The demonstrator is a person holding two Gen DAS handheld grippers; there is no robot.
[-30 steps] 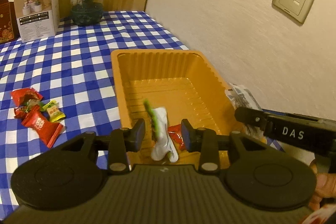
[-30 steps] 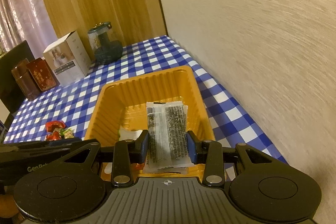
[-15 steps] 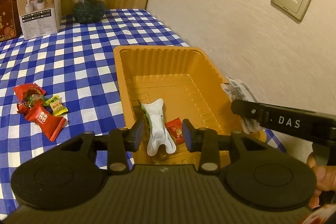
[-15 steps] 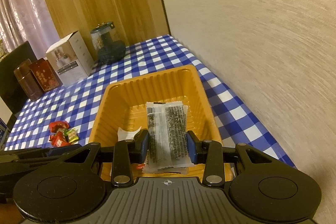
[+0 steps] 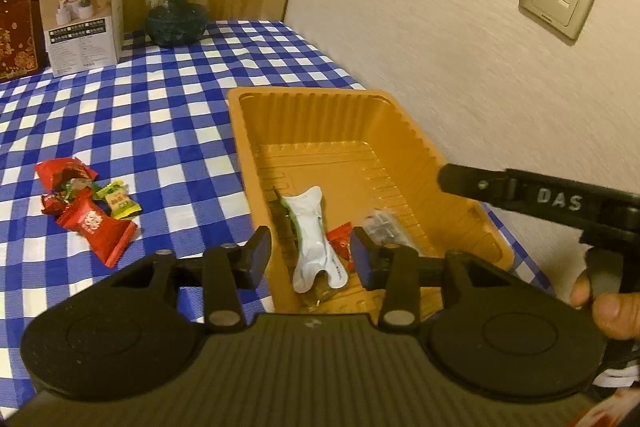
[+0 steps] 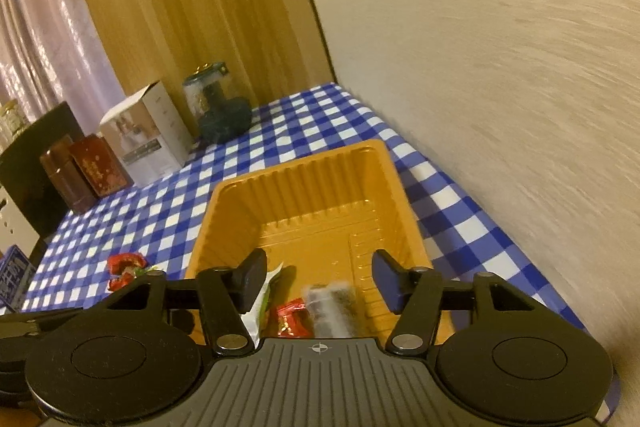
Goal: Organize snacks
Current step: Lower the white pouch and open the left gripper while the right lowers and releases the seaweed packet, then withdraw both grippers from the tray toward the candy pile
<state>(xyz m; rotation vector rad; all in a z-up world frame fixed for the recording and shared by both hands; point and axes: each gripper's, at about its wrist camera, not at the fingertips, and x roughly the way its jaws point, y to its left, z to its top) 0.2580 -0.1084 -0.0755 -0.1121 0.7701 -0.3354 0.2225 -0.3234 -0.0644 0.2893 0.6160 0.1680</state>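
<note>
An orange plastic tray (image 5: 312, 93) (image 6: 304, 163) stands on the blue checked cloth beside the wall. In its near end lie a white packet (image 5: 316, 251) (image 6: 260, 303), a small red packet (image 5: 340, 241) (image 6: 292, 317) and a dark speckled packet (image 5: 384, 227) (image 6: 330, 307), which is blurred in the right wrist view. My left gripper (image 5: 310, 251) hovers over the tray's near end; its jaws are opening and grip nothing. My right gripper (image 6: 320, 271) hangs above the same end, jaws opening, with nothing pressed between the pads. Red wrapped snacks (image 5: 92, 223) (image 6: 126, 265) and a yellow-green candy (image 5: 118, 201) lie on the cloth left of the tray.
A white carton (image 5: 82, 15), a dark glass jar (image 5: 178, 5) and a red box (image 5: 16, 35) stand at the table's far edge. The wall with sockets runs close along the tray's right side. A hand (image 5: 608, 311) holds the right gripper's handle.
The right gripper has opened and the dark speckled packet it held has dropped into the tray. The white packet has settled flat in the tray, and the left jaws have widened.
</note>
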